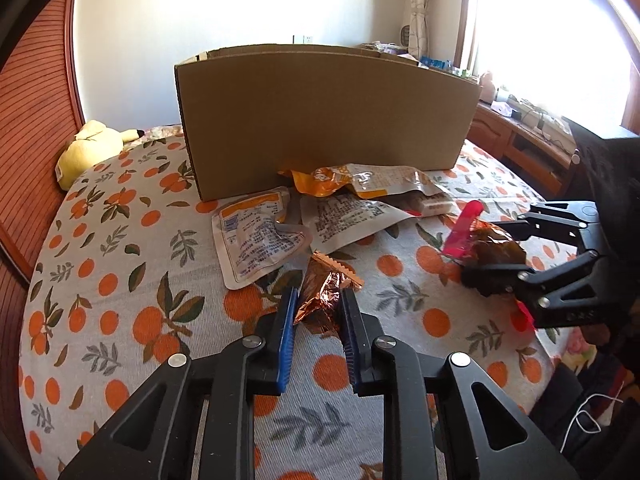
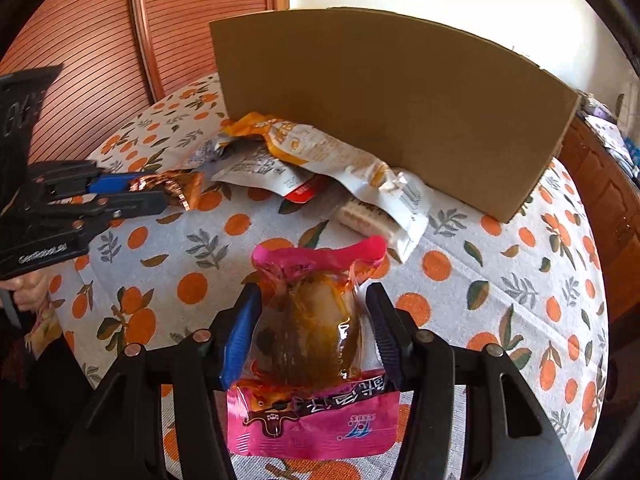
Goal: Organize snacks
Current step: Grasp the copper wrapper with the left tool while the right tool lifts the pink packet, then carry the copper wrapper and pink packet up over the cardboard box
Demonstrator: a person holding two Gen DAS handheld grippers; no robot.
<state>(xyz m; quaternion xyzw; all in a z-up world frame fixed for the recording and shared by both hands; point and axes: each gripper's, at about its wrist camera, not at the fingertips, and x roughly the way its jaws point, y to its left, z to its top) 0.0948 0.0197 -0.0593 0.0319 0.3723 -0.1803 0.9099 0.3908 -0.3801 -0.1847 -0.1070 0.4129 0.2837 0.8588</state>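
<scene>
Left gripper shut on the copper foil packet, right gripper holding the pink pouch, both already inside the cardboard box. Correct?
Not inside. Left wrist view: the left gripper with the copper foil packet and the right gripper with the pink pouch are above the bedsheet, in front of the cardboard box.

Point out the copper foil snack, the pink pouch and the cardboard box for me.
copper foil snack (image 1: 320, 294), left wrist view, on its crinkled middle between the pads.
pink pouch (image 2: 308, 420), right wrist view, on its printed pink lower part.
cardboard box (image 1: 320, 120), left wrist view, on its plain near wall.
</scene>
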